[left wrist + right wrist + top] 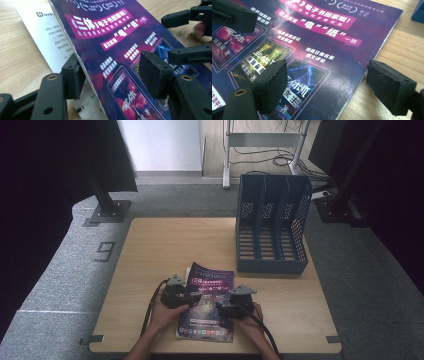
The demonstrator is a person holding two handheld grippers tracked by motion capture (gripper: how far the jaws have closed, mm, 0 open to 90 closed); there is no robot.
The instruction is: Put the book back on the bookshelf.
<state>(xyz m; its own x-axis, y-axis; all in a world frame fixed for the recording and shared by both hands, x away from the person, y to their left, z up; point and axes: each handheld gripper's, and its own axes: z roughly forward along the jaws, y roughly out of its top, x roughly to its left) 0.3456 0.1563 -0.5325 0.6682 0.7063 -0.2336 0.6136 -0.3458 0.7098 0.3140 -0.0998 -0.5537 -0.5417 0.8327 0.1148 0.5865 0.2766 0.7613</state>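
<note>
At the near edge of the light wooden bench, about midway along it, lies the glossy purple magazine with pink banner text, its cover partly lifted off a white inner page. I have my left tool at the magazine's left edge: jaws set at a moderate gap, one pad under the raised cover and one over it, neither pressed home as far as I can judge. My right tool straddles the right edge, jaws wide, one pad above the cover and the other out over bare wood, apart from the paper.

Judgement: the step in hand is taking hold of the magazine at both sides; no grip is made yet.

Next move calls for closing both tools on the whole stack of pages, not the cover alone, then lifting level.

Toward the far right corner stands the blue perforated plastic three-slot file holder, the likely destination.
</note>
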